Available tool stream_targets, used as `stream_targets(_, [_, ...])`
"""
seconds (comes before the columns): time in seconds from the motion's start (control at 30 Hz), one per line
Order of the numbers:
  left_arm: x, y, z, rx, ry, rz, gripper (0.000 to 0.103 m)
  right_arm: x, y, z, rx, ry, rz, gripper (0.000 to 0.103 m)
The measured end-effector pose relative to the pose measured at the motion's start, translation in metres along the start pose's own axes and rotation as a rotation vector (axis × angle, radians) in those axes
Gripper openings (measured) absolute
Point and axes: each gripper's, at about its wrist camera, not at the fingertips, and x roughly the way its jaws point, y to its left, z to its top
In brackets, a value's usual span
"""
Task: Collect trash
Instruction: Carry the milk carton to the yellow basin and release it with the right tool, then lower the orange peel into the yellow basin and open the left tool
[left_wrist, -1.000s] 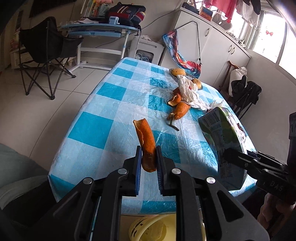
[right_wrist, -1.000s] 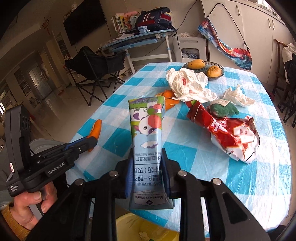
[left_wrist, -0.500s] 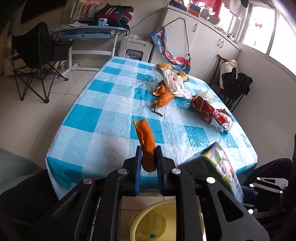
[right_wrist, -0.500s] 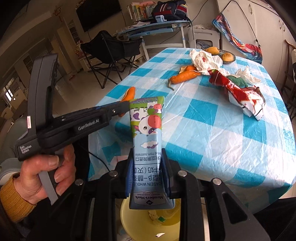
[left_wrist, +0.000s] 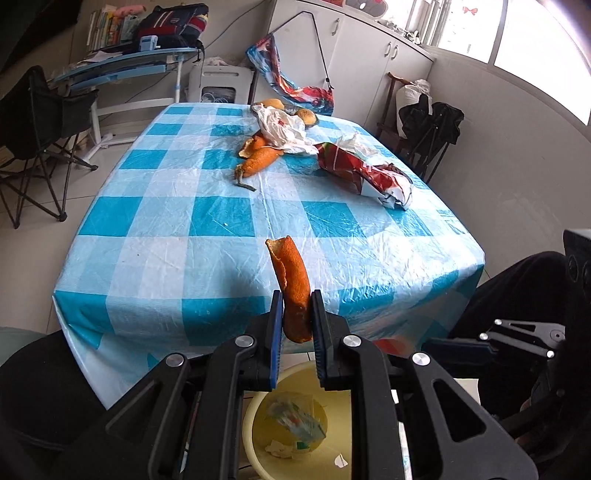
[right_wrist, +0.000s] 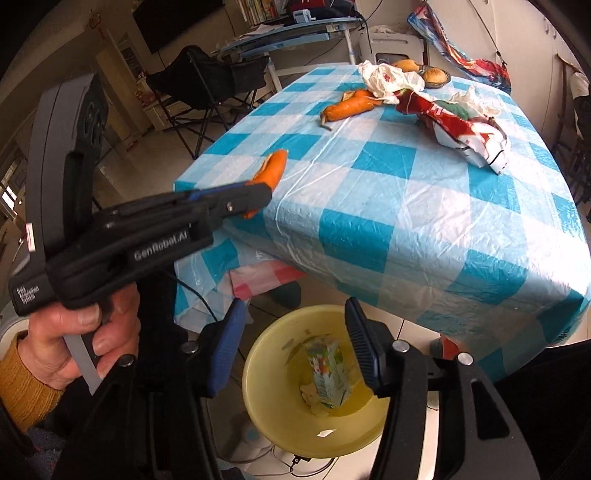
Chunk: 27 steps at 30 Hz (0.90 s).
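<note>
My left gripper (left_wrist: 296, 312) is shut on a strip of orange peel (left_wrist: 290, 284), held upright past the table's near edge, above a yellow bin (left_wrist: 255, 413) on the floor. It also shows in the right wrist view (right_wrist: 258, 195) with the peel (right_wrist: 273, 170). My right gripper (right_wrist: 295, 336) is open and empty above the yellow bin (right_wrist: 266, 369). A milk carton (right_wrist: 327, 373) lies inside the bin, blurred in the left wrist view (left_wrist: 295, 421). On the table lie a carrot (left_wrist: 258, 162), a white plastic bag (left_wrist: 284, 127) and a red snack bag (left_wrist: 365, 173).
The table has a blue and white checked cloth (left_wrist: 221, 221). A dish with fruit (right_wrist: 436, 75) stands at its far end, with crumpled tissue (right_wrist: 469, 99) near the red bag. A black folding chair (left_wrist: 33, 122) and a desk (left_wrist: 125, 66) stand at the left.
My right gripper opened and let go of the milk carton, which dropped into the yellow bin. My left gripper drew back toward the bin with the peel still held.
</note>
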Motion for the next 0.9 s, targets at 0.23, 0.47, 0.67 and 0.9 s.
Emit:
stream_targets(0.23, [0.006,-0.032,-0.017,0.152,0.104,-0.087,0.014,-0.031,-0.024,0.006,0.117,-0.18,-0.048,0.065])
stream_targets(0.47, [0.015,-0.061,-0.044,0.294,0.261,-0.177,0.019,-0.034,-0.04,0.008,0.193,-0.198,-0.049,0.067])
stream_targets(0.67, [0.014,-0.051,-0.042,0.246,0.228,-0.119,0.053,-0.035,-0.041,0.005,0.197,-0.202,-0.057,0.069])
stream_targets(0.9, [-0.009,-0.03,-0.024,0.147,0.032,-0.033,0.072,-0.034,-0.043,0.004,0.199,-0.194,-0.069,0.07])
